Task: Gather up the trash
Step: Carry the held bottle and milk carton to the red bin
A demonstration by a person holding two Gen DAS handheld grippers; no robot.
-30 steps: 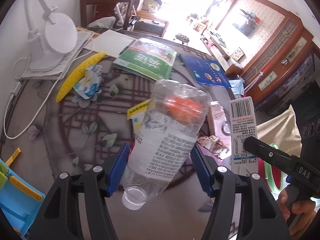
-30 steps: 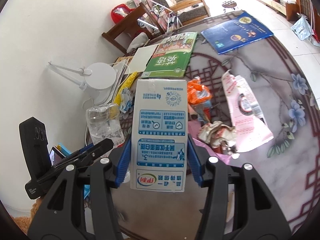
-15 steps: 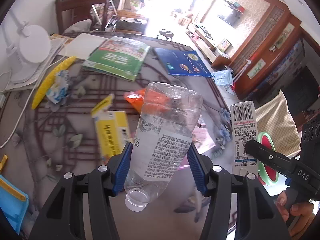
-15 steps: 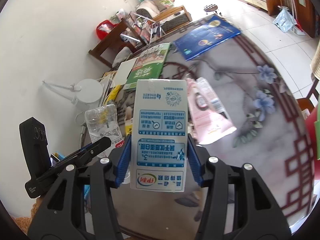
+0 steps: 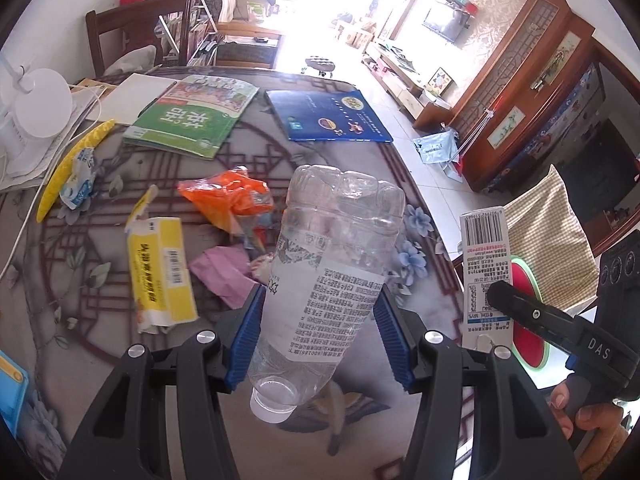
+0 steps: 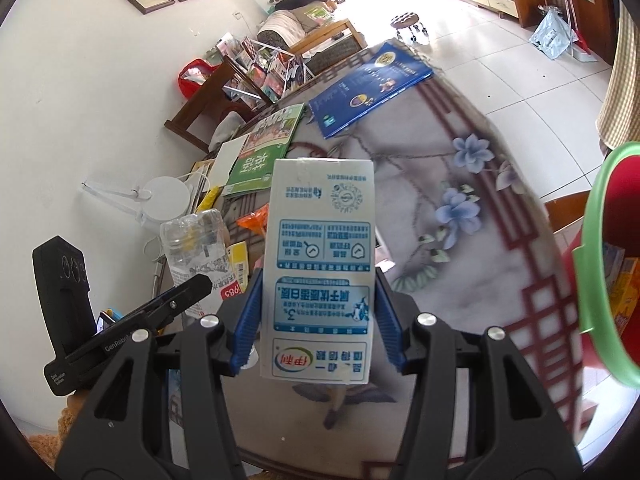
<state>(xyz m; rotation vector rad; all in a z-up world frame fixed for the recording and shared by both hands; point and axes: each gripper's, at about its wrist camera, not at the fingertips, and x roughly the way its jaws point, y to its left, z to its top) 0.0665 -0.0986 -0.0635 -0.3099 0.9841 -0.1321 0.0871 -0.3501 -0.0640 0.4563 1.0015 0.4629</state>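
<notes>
Clear bottle (image 5: 328,280) clamped in left gripper (image 5: 320,336) fingers; right gripper (image 6: 318,320) clamps milk carton (image 6: 320,268) near table (image 6: 460,240) edge, bin (image 6: 600,264) rim beside; "DAS" legible.

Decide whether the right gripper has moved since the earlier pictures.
Yes. The right gripper, holding the milk carton, swung rightward: the red bin now appears beside the table.

Clear crinkled plastic bottle (image 5: 336,264), glossy printed paperboard carton (image 6: 320,272), polished marble-look tabletop (image 6: 472,248)

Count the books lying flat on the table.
2: a green book at the far side beside the white lamp base, and a blue book right of it, near the table's far edge. Papers beneath the lamp may hide more.
</notes>
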